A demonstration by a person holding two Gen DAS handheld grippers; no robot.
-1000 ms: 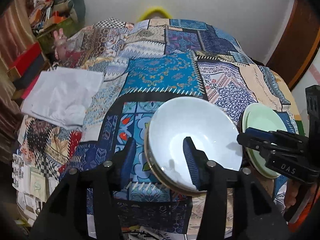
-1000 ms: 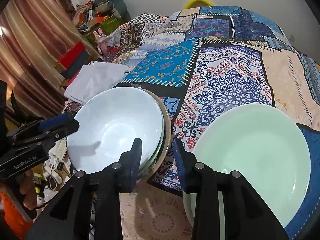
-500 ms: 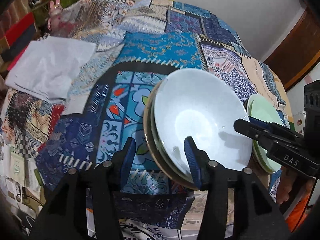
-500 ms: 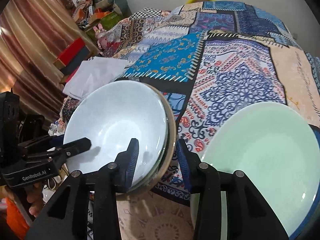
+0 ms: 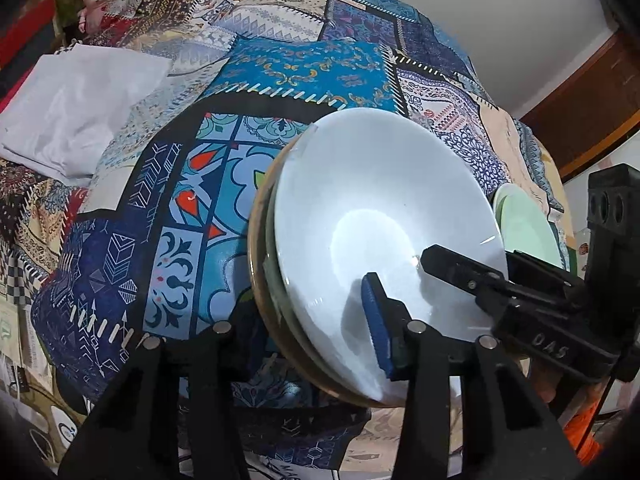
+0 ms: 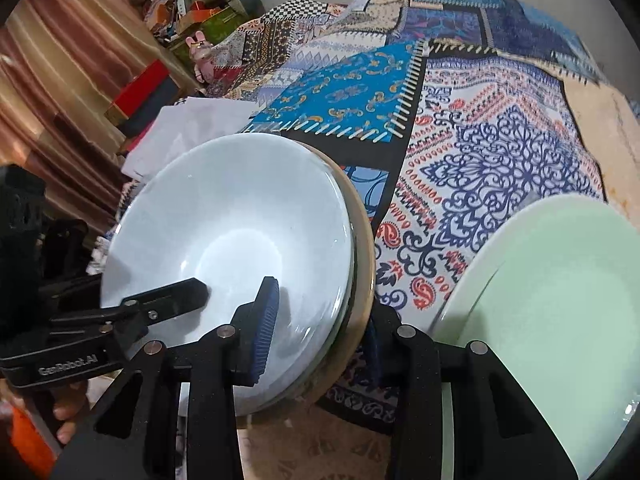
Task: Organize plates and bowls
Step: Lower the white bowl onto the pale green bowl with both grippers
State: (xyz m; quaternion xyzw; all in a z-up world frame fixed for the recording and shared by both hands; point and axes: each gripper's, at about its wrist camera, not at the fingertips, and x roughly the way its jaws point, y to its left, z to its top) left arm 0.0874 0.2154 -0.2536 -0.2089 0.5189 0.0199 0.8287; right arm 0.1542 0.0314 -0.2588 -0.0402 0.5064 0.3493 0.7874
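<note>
A stack of bowls point(image 5: 380, 208), pale blue-white on top with a greenish one and a tan one beneath, is held up off the patchwork cloth point(image 5: 304, 64). My left gripper point(image 5: 308, 320) is shut on its near-left rim, one finger inside, one behind. My right gripper point(image 6: 320, 320) is shut on the opposite rim of the same stack of bowls point(image 6: 232, 232). Each gripper shows in the other's view. Pale green plates point(image 6: 560, 320) lie stacked at the right, also visible in the left wrist view point(image 5: 524, 224).
A folded white cloth point(image 5: 76, 108) lies at the left of the bed-like surface. Boxes and clutter point(image 6: 188, 4) and a brown curtain point(image 6: 48, 80) stand beyond the left edge. A wooden door point(image 5: 600, 80) is at the right.
Both grippers have closed onto the bowl stack's rims and lifted it; the stack now sits higher and larger in both views.
</note>
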